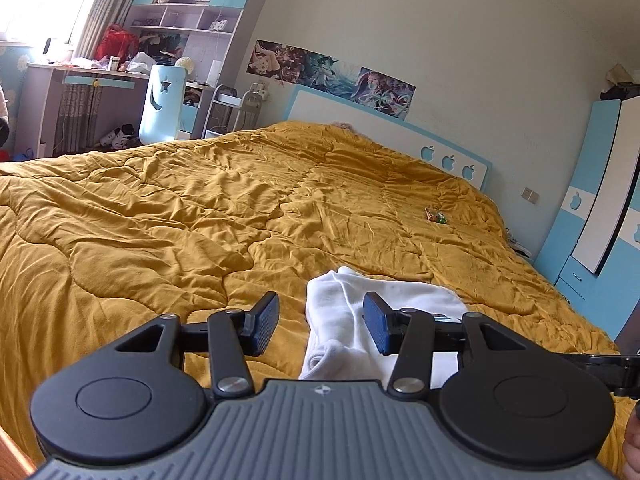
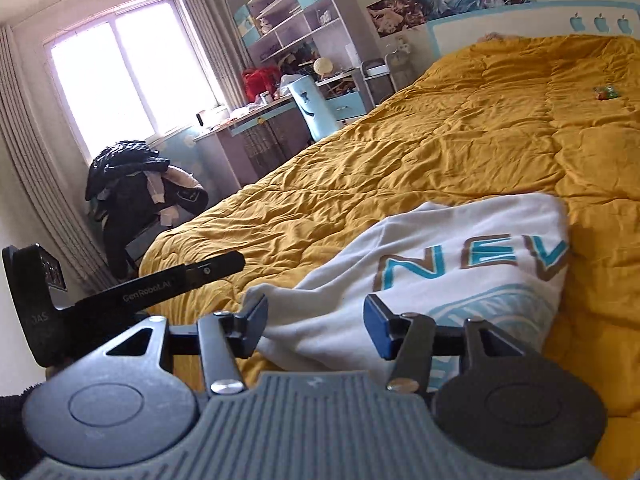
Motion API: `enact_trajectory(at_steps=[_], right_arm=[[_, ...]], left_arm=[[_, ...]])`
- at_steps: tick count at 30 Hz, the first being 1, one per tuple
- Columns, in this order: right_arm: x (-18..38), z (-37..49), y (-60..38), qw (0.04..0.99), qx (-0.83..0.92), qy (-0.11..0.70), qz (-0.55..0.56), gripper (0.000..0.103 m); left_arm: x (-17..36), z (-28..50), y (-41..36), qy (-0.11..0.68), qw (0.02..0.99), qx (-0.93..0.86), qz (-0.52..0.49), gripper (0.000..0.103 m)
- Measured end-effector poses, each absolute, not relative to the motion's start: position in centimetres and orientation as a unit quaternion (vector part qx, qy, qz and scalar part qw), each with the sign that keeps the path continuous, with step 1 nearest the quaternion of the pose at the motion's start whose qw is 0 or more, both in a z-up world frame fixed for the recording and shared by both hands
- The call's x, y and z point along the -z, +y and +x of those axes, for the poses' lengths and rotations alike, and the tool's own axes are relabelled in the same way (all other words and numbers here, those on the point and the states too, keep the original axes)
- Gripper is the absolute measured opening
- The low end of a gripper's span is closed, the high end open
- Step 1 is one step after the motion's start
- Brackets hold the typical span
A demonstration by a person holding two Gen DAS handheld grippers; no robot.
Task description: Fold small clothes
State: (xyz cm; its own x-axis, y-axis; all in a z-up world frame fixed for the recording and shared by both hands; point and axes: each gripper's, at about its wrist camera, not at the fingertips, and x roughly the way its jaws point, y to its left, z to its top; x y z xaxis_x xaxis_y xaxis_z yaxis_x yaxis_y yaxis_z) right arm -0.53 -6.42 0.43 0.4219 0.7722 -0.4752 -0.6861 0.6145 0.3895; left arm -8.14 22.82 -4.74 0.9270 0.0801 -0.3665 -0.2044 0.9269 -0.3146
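Where quilt (image 1: 200,208) spreads: both grippers (image 1: 320,322) (image 2: 316,326) agape, empty, over white garment (image 2: 440,248).

We saw a bedroom with plain off-white walls. A bed (image 1: 200,200) carried a rumpled mustard quilt, with a white, blue-trimmed headboard (image 1: 384,136) showing apple cutouts. Anime posters (image 1: 332,72) ran above it. A blue-and-white shelf unit (image 1: 188,0) stood over a cluttered tabletop (image 2: 248,118). A light blue chair (image 1: 162,100) stood by the desk. A blue-and-white wardrobe (image 1: 600,200) was beside the bed. Daylight came hard through a curtained window (image 2: 124,76). Dark clothes were heaped on a chair (image 2: 140,188) under it.
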Motion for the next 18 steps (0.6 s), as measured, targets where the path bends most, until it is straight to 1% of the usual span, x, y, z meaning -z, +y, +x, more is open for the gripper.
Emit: enact_trajectory(at_steps=[4,6,8,11,14,16,17,18], right_arm=[[0.0,-0.4,-8.2,0.866,-0.345,0.360,0.035,0.053],[0.0,-0.4,-8.8,0.869,-0.336,0.361,0.034,0.054],[0.1,-0.6,-9.3,0.872,-0.323,0.367,0.026,0.057],[0.8,-0.5,-9.1,0.882,-0.286,0.375,-0.017,0.064],[2.4,0.1,-9.0,0.880,-0.261,0.396,-0.032,0.064],[3.4,0.4,-9.5,0.882,-0.250,0.400,-0.014,0.057],[3.7,0.6,-9.8,0.880,-0.256,0.401,0.000,0.043],[3.9,0.6,-10.0,0.876,-0.265,0.402,0.010,0.034]], left_arm=[[4.4,-7.2,21.4,0.193,0.967,-0.052,-0.160,0.056],[4.2,-6.5,20.6,0.210,0.965,-0.042,-0.151,0.056],[4.1,-5.5,19.7,0.238,0.961,-0.039,-0.139,0.056],[4.3,-4.3,18.4,0.276,0.953,-0.039,-0.122,0.056],[5.1,-3.1,17.7,0.316,0.942,-0.039,-0.111,0.056],[6.0,-2.2,17.3,0.356,0.927,-0.044,-0.107,0.055],[6.3,-2.1,17.2,0.370,0.922,-0.044,-0.109,0.055],[6.5,-2.0,17.2,0.375,0.920,-0.046,-0.109,0.055]])
